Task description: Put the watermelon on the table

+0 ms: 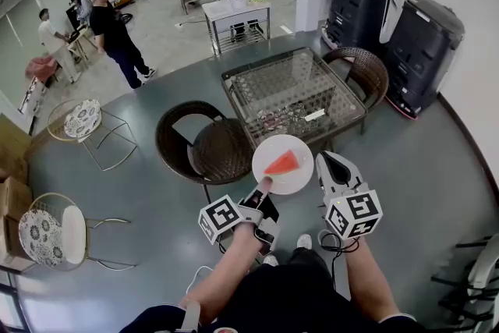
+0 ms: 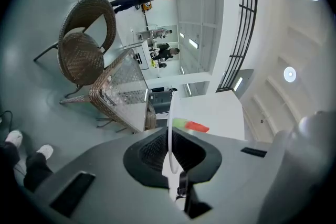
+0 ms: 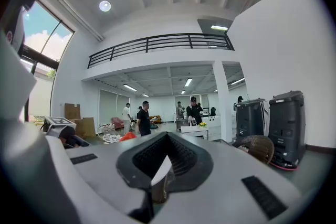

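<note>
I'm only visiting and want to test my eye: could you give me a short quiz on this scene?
1. Which gripper clamps the plate? A left, B right, C neither.
2. True or false: the watermelon already lies on the table.
3. Fill in: in the head view, left of the table stands a brown wicker ____.

Key
1. A: the left gripper is shut on the plate's rim.
2. False: the slice is on the plate, held in the air short of the table.
3. Chair.
</note>
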`<state>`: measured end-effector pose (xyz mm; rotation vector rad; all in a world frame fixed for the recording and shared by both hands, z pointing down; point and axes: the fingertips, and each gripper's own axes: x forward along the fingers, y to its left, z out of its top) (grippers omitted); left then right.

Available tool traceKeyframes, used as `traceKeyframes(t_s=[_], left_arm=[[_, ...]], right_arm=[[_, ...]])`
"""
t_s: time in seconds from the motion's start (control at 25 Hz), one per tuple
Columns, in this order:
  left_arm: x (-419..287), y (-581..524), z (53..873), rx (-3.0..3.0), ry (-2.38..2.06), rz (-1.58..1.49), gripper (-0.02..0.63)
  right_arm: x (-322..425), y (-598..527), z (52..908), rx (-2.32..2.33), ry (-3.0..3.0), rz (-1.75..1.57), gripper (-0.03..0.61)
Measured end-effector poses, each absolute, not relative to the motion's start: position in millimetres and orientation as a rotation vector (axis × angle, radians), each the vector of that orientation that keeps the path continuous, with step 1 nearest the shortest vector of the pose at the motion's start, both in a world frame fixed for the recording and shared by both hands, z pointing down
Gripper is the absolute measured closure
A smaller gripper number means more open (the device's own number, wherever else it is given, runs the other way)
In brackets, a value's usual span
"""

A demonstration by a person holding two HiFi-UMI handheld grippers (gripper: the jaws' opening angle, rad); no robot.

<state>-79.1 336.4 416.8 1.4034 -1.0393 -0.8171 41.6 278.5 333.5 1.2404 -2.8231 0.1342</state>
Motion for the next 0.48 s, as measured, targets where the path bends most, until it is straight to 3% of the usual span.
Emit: traceKeyframes(t_s=[0.48], left_arm=[[-92,316,424,1.409,-1.005,-0.802,0.600]], right_arm=[[30,260,336,1.276,-2.796,0.130,0.575]])
